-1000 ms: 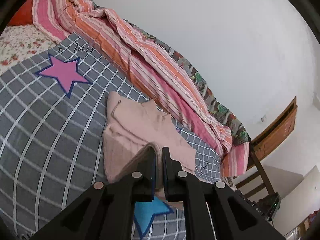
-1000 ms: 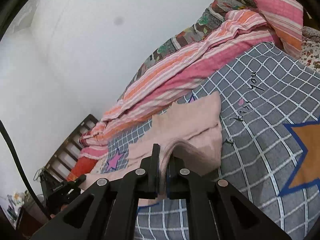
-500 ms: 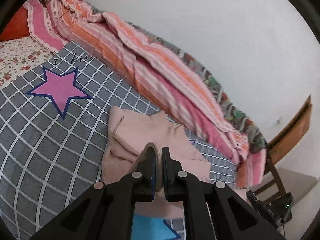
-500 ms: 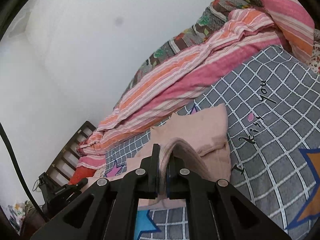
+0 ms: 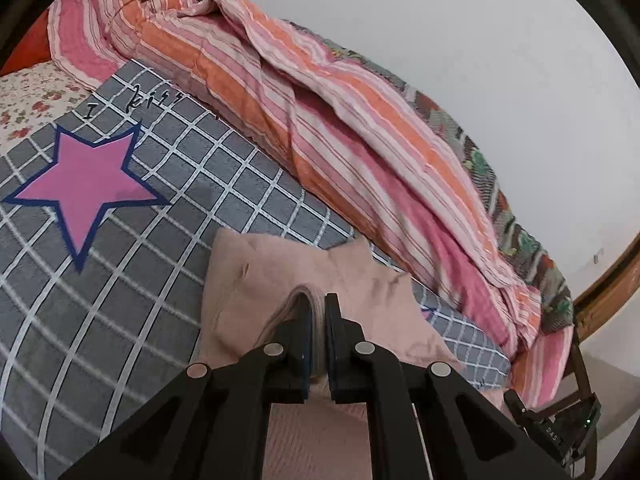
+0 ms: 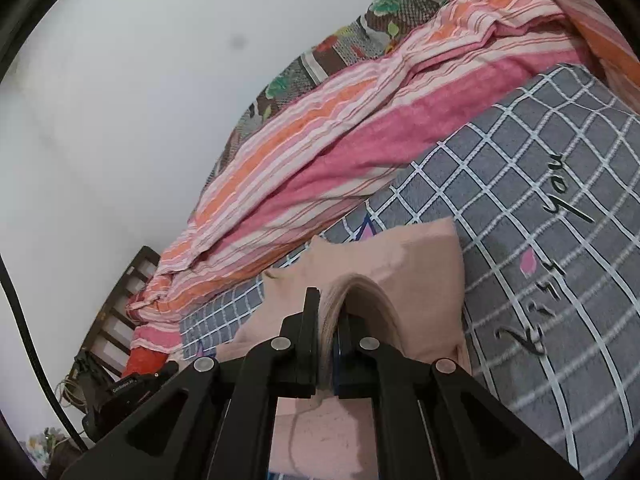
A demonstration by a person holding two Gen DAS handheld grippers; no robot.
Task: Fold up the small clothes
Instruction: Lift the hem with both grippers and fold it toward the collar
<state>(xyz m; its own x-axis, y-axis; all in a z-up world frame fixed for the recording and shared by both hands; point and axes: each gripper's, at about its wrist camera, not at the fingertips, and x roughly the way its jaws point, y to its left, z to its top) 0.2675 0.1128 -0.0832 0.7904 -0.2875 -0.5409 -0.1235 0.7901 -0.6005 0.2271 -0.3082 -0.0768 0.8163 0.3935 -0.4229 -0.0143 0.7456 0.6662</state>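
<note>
A small pale pink garment lies partly folded on the grey checked bedspread. My left gripper is shut on a bunched fold of its near edge and holds that edge lifted. In the right wrist view the same pink garment spreads ahead on the bedspread. My right gripper is shut on another thick fold of its edge, also lifted. The far part of the garment rests flat on the bed.
A striped pink and orange quilt lies bunched along the wall side of the bed, also in the right wrist view. A pink star is printed on the bedspread. The wooden bed frame stands beyond. A floral sheet lies far left.
Both grippers have carried the gripped edge forward over the garment, toward the striped quilt. The flat part ahead looks shorter. Both stay shut on the cloth.
</note>
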